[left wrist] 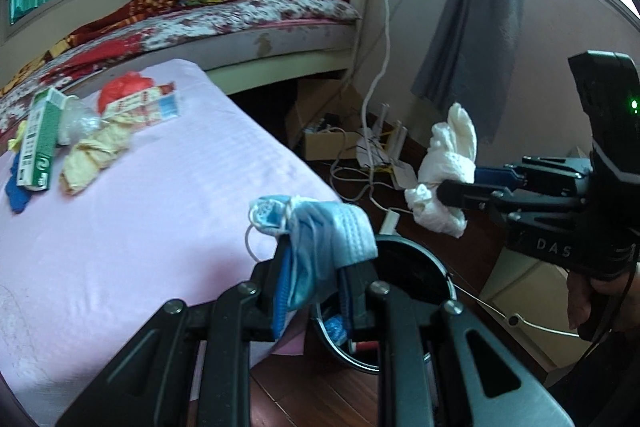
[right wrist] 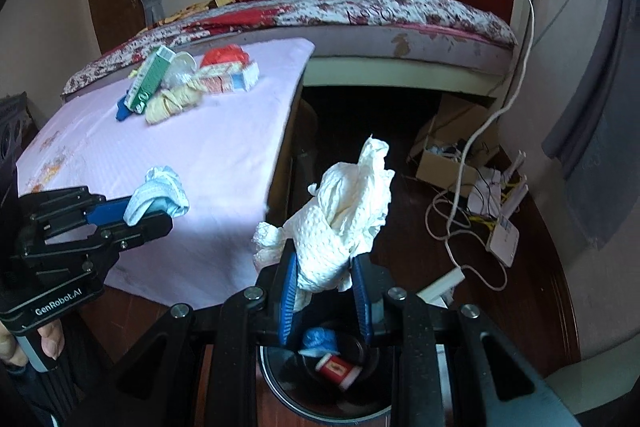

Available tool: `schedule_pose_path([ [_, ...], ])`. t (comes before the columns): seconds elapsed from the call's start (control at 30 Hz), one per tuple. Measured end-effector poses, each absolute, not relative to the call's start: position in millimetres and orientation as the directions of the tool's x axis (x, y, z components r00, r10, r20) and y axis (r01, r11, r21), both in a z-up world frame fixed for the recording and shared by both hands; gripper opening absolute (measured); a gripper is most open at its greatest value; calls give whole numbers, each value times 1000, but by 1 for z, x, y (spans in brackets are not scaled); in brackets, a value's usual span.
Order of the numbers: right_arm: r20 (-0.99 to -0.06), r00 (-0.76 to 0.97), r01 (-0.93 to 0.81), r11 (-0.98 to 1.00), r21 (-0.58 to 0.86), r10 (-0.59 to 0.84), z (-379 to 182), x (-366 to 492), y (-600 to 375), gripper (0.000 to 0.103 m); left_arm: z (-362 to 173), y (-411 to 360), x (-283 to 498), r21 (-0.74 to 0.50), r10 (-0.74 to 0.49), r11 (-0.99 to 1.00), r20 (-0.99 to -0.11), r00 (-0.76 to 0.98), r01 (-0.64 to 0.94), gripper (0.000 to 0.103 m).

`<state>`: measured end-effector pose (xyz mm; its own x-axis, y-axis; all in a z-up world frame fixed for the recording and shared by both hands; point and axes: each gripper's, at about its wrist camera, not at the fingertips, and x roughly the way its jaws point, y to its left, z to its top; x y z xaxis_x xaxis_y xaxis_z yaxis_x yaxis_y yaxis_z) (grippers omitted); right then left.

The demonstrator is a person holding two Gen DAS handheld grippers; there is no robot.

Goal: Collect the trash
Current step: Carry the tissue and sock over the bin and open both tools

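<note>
At lower centre, the right hand-held gripper [right wrist: 324, 287] clenches a tissue wad [right wrist: 340, 223] above the bin [right wrist: 280, 379]; the left hand-held gripper [left wrist: 316, 267] grips a face mask [left wrist: 320, 231]. Best centre each over the opening before releasing.

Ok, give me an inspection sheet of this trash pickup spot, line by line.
Surface: pink cloth over table.
Job's things: face mask and tissue wad held; black bin below, scraps inside.
Clutter: green box, red bag, yellow wrapper piled at the far end.
Grippers: left tongs shut on mask; right tongs shut on tissue.
Cables: white cords on floor.
Surroundings: bed, cardboard box.
</note>
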<state>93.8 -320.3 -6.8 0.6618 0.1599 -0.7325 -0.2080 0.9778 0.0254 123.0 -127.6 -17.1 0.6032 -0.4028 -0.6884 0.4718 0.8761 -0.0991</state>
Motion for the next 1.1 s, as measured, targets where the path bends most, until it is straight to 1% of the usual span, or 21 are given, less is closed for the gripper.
schedule_pose_path([
  [0.47, -798, 591, -157, 987, 29, 118, -44, 69, -372, 28, -46, -183, 103, -136, -468, 805, -744, 477, 577, 22],
  [0.67, -837, 536, -159, 987, 31, 113, -70, 64, -382, 28, -71, -192, 104, -169, -467, 795, -783, 410, 583, 22],
  [0.93, -888, 443, -210, 977, 26, 119, -107, 61, -379, 28, -103, -206, 112, -215, -466, 783, -824, 323, 583, 23],
  [1.1, -898, 422, -222, 975, 31, 125, -115, 63, -379, 28, -115, -213, 115, -224, -461, 778, -838, 291, 588, 23],
])
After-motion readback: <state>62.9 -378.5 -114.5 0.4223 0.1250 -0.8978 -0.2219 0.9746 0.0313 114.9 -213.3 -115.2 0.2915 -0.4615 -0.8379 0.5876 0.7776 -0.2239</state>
